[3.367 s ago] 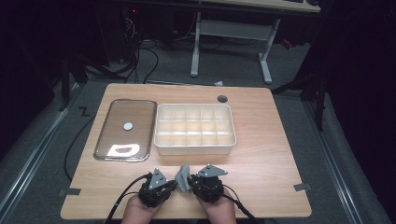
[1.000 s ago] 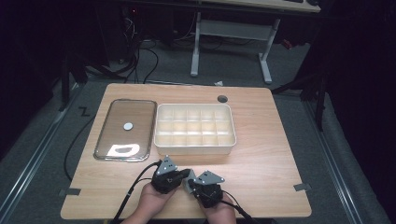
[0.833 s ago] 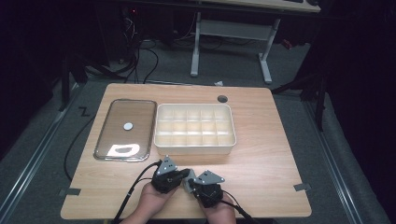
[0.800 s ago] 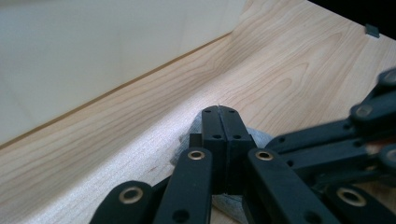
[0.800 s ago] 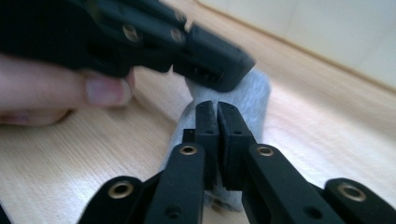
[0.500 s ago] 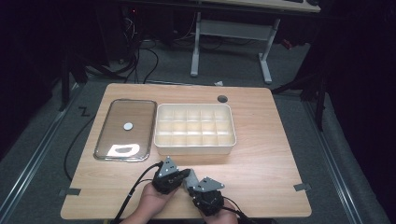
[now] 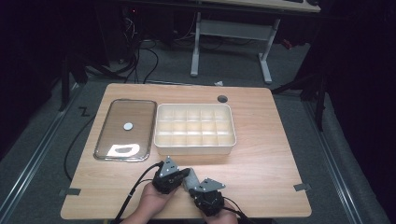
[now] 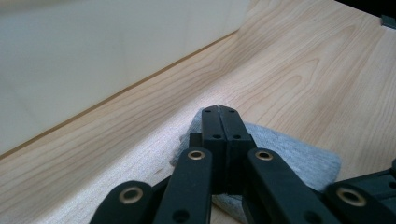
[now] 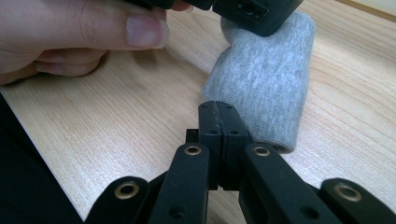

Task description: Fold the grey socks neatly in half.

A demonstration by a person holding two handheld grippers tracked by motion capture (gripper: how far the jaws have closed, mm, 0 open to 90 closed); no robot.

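Both hand-held grippers at the near edge of the surface (image 7: 261, 158), jaws closed, holding nothing.
Left to right: glass lid (image 7: 126, 129) flat, divided tray (image 7: 194, 128) just beside it. Left hand-held gripper (image 8: 220, 112) tip over a grey cloth roll (image 9: 264, 88); right hand-held gripper (image 9: 218, 108) tip at the roll's near end, contact unclear.

Black two-jaw tongs (image 8: 220, 114) with brass-ringed pivots, grey three-cornered top plates and trailing black cables.

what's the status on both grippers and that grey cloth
Left gripper shut, over grey cloth. Right gripper shut at its near end. Divided tray beyond, apart.
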